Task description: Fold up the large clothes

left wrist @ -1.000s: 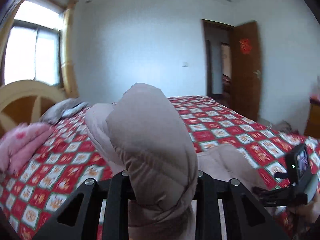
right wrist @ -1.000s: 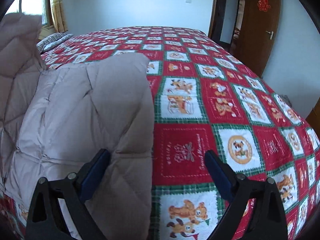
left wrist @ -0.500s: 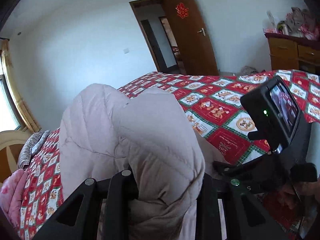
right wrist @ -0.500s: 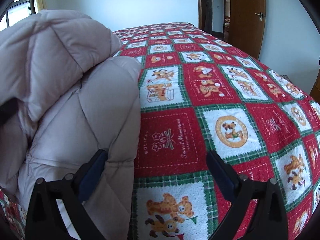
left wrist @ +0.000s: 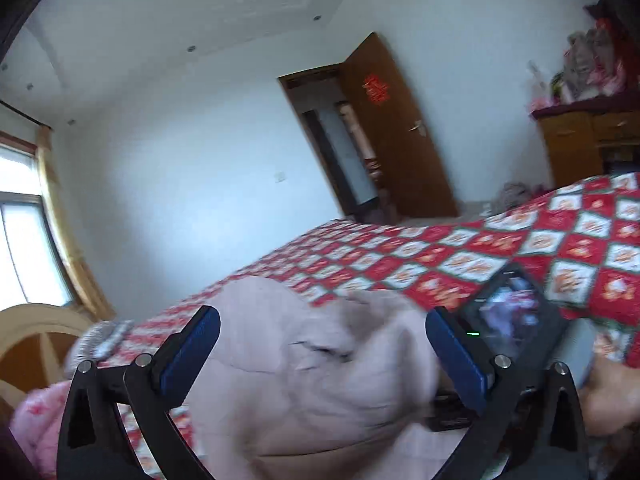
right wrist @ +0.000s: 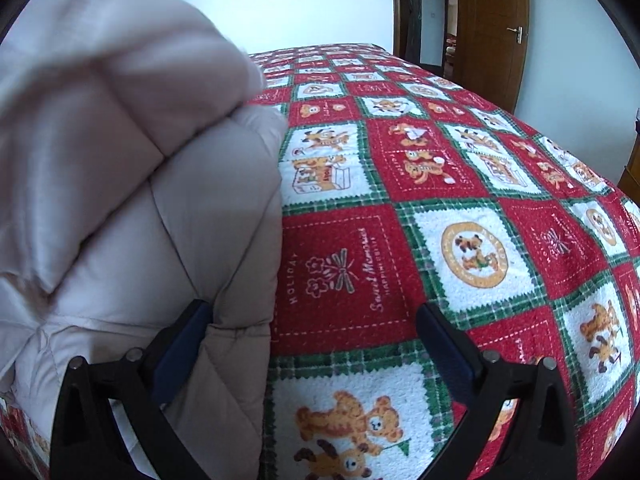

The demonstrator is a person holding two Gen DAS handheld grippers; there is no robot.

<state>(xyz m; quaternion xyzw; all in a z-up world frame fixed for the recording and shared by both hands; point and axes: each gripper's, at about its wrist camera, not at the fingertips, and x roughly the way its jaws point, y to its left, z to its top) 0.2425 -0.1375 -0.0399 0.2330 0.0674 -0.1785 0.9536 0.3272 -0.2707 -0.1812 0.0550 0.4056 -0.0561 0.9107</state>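
A pale beige quilted down coat (right wrist: pixel 168 208) lies on the bed, its left part folded over onto the rest. In the left wrist view the coat (left wrist: pixel 320 368) bulges between the fingers, blurred. My left gripper (left wrist: pixel 322 356) is open, the coat loose between its blue pads. My right gripper (right wrist: pixel 312 344) is open low over the bedspread, its left pad against the coat's right edge. The right gripper's body and screen (left wrist: pixel 516 320) show to the right in the left wrist view.
A red, white and green checked bedspread with bear prints (right wrist: pixel 460 200) covers the bed. A pink garment (left wrist: pixel 36 420) and a wooden headboard (left wrist: pixel 36 332) are at the left. A brown door (left wrist: pixel 400 128) stands open. A wooden dresser (left wrist: pixel 584 140) stands at the right.
My left gripper has opened and let go of the coat fold, which has dropped onto the rest of the coat. The left camera has tilted upward. My right gripper has barely moved.
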